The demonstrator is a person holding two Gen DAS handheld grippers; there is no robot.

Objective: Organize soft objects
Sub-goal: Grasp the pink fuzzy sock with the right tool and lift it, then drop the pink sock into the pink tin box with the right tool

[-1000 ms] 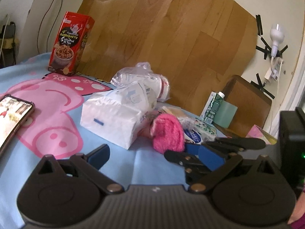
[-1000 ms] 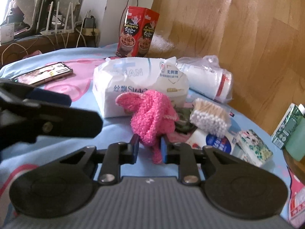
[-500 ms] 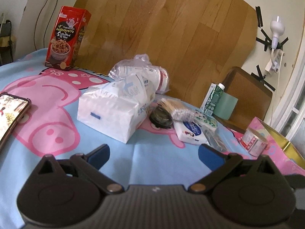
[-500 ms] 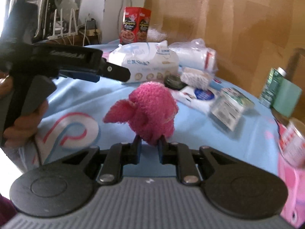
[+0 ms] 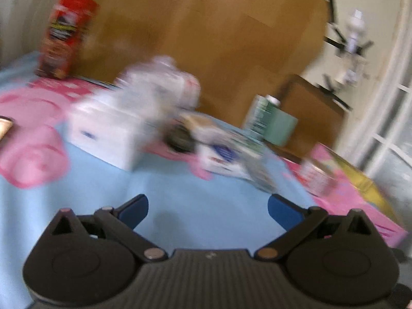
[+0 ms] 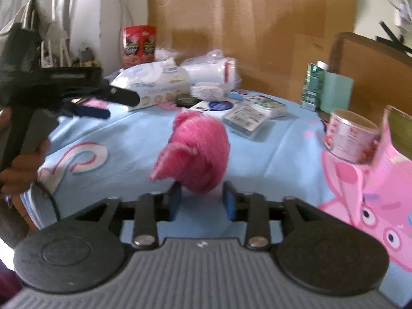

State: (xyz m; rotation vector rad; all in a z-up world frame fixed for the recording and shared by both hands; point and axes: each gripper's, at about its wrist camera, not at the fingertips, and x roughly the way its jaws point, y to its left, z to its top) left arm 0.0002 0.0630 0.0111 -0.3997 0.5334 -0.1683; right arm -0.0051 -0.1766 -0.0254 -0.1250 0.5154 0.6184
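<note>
**Pink bundle between the right fingers, left gripper wide and empty**

Left wrist view: the whole picture is smeared by motion, so labels and edges are hard to read. The left gripper (image 5: 207,209) has its blue-tipped fingers (image 5: 134,209) spread wide, with only the blue cloth (image 5: 180,195) between them. Beyond it a white tissue pack (image 5: 108,134) lies on the cloth, with a crumpled clear bag (image 5: 164,82) behind it and a red snack box (image 5: 65,36) standing upright at the far left. A dark round thing just right of the tissue pack is too blurred to name. A green carton (image 5: 261,114) stands near the wooden panel (image 5: 206,31). The pink bundle does not show here.

Right wrist view: sharper, though soft at the edges. The right gripper (image 6: 202,200) has its fingers (image 6: 175,200) set narrow on either side of the pink fuzzy cloth bundle (image 6: 198,149); they appear to pinch its lower end, but the contact is hidden behind the bundle. The bundle sits raised in front of the blue cloth (image 6: 270,154). The left gripper (image 6: 103,103) enters from the left, its handle cut off by the frame, held by a hand (image 6: 23,164). A tin can (image 6: 352,136) stands by a pink printed box (image 6: 373,193) at right, seen only as a blur in the other view.
</note>
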